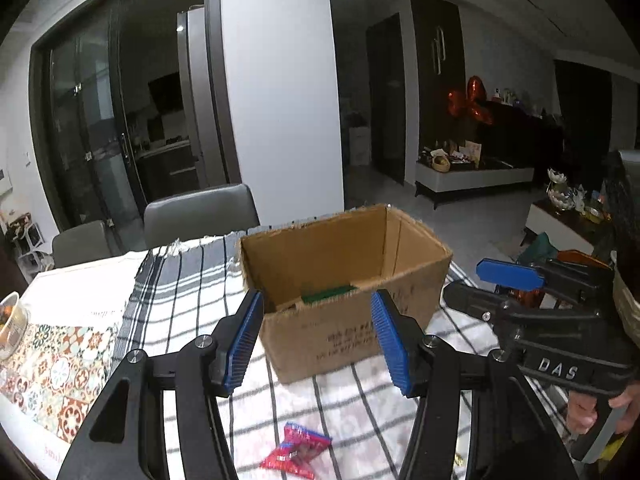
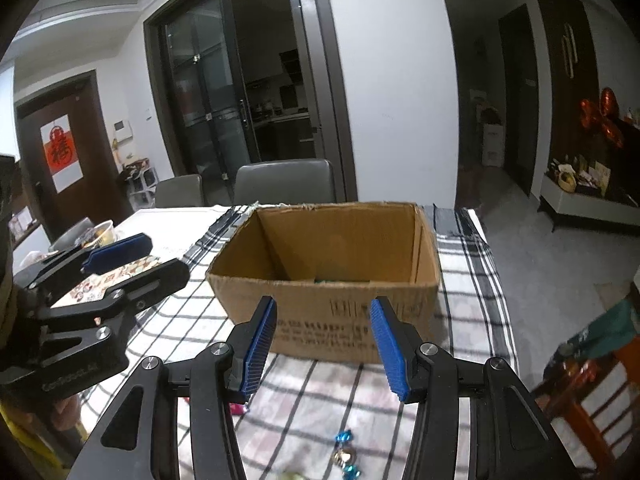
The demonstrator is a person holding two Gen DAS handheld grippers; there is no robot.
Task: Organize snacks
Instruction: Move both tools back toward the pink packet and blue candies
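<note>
Open cardboard box (image 1: 344, 280) on the checked tablecloth (image 1: 192, 288), a green packet (image 1: 328, 293) inside. Left gripper (image 1: 316, 340) and right gripper (image 2: 324, 344), pads parted and empty, face its near wall. Red wrappers (image 1: 298, 446) and blue sweets (image 2: 346, 454) lie on the cloth below them

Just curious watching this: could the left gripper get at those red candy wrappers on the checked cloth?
Probably yes. The left gripper is open and empty, and the red candy wrappers lie just below it on the checked cloth with nothing covering them.
</note>
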